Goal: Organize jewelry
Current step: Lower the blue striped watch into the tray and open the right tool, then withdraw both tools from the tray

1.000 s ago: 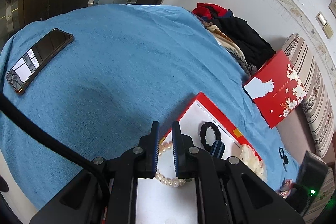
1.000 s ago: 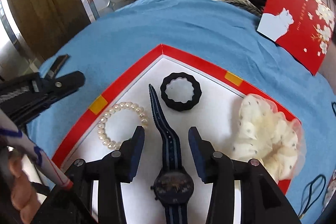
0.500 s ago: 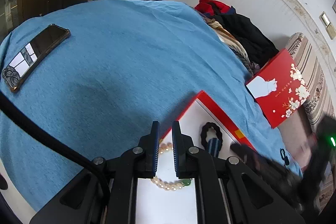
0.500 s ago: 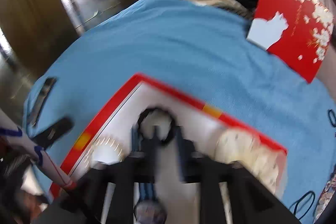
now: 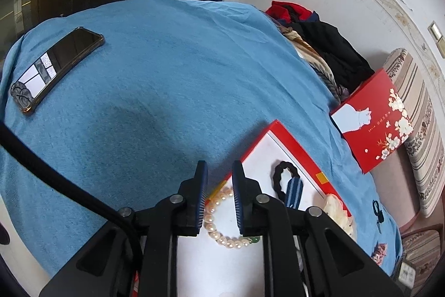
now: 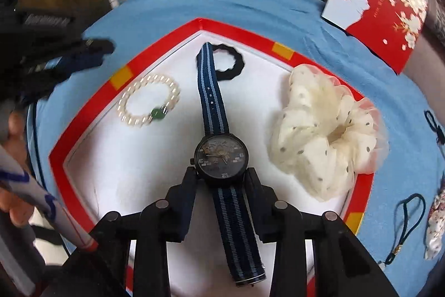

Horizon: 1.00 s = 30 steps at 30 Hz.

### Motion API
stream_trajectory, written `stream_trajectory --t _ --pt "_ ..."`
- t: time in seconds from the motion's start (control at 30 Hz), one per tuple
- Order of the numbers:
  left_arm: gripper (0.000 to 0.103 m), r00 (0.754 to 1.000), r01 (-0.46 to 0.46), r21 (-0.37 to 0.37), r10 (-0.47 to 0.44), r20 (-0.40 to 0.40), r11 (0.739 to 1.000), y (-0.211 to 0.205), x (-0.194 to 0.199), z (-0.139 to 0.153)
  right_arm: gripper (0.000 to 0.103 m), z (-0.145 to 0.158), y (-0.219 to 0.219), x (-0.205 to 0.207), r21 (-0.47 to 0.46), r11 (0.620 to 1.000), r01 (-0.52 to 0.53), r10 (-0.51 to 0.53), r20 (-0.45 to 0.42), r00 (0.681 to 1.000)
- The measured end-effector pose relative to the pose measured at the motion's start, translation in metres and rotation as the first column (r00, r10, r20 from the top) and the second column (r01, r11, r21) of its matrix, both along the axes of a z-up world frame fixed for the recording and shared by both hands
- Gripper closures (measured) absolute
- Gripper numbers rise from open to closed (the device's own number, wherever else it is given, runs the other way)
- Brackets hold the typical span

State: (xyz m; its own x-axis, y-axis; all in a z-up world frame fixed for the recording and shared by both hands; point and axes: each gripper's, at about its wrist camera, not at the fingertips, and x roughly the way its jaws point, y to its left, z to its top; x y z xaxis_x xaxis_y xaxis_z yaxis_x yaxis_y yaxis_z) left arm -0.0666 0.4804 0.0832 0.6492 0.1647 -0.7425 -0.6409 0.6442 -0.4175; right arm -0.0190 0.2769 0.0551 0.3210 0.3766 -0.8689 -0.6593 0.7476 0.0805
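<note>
A red-rimmed white tray [image 6: 155, 46] [image 5: 278, 130] lies on the blue cloth. In it are a pearl bracelet [image 6: 136, 122] [image 5: 222, 237], a black hair tie [image 6: 236, 66] [image 5: 275, 177], a cream dotted scrunchie [image 6: 319, 141] [image 5: 333, 209] and a blue-striped watch [image 6: 221, 157] [image 5: 293, 191]. My right gripper [image 6: 221, 174] is closing on the watch case, with a fingertip touching each side. The strap runs straight and its tip overlaps the hair tie. My left gripper [image 5: 219, 171] hovers over the tray's near-left rim. Its jaws are opening, and the bracelet below them is untouched.
A phone [image 5: 55, 71] lies at the cloth's far left. A red lid with a cat and blossoms [image 5: 372, 124] [image 6: 383, 10] leans at the right, clothes [image 5: 319, 46] piled behind it. Corded charms [image 6: 408, 219] lie right of the tray. A person's hand [image 6: 14, 130] shows at the left.
My left jaws have parted slightly. My right gripper went forward, then drew back, and now sits at the watch case instead of the strap. The strap has straightened and reaches over the hair tie.
</note>
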Motion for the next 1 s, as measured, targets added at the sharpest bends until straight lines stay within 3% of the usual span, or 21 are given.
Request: stream_trajectory --t 0.2,0.27,0.37,0.47,0.63,0.73,0.87,0.93,1.0 --pt "0.087 1.000 0.008 -0.004 -0.008 -0.021 1.000 -0.002 0.008 -0.005 0.062 0.000 0.018 0.042 0.055 0.993 0.105 -0.103 -0.027 0.994" --pt "0.087 0.999 0.018 0.007 -0.018 -0.031 1.000 -0.005 0.011 -0.005 0.059 0.006 0.014 0.041 0.100 0.989 0.112 -0.106 -0.070 0.992" --pt "0.087 0.999 0.030 0.034 -0.029 -0.041 0.999 -0.013 0.013 -0.002 0.056 0.021 -0.007 0.027 0.137 0.983 0.122 -0.114 -0.064 0.991" --pt "0.087 0.997 0.060 0.082 -0.056 -0.059 0.995 -0.027 0.013 0.004 0.055 0.035 -0.049 0.011 0.159 0.976 0.150 -0.143 -0.057 0.988" --pt "0.075 0.993 0.103 0.174 -0.090 -0.080 0.979 -0.059 0.007 0.014 0.050 0.058 -0.140 -0.007 0.170 0.953 0.252 -0.253 -0.013 0.967" --pt "0.073 0.989 0.139 0.239 -0.120 -0.091 0.961 -0.086 0.001 0.018 0.049 0.067 -0.192 -0.015 0.177 0.934 0.309 -0.314 0.002 0.949" --pt "0.070 0.987 0.163 0.354 -0.152 -0.060 0.921 -0.128 -0.012 0.029 0.044 0.062 -0.257 -0.029 0.199 0.899 0.390 -0.402 0.022 0.915" --pt "0.060 0.985 0.174 0.418 -0.161 -0.065 0.892 -0.149 -0.020 0.031 0.044 0.057 -0.289 -0.038 0.201 0.881 0.428 -0.441 0.024 0.897" --pt "0.057 0.979 0.201 0.442 -0.185 -0.080 0.874 -0.170 -0.028 0.030 0.044 0.054 -0.318 -0.045 0.187 0.868 0.460 -0.476 0.049 0.878"
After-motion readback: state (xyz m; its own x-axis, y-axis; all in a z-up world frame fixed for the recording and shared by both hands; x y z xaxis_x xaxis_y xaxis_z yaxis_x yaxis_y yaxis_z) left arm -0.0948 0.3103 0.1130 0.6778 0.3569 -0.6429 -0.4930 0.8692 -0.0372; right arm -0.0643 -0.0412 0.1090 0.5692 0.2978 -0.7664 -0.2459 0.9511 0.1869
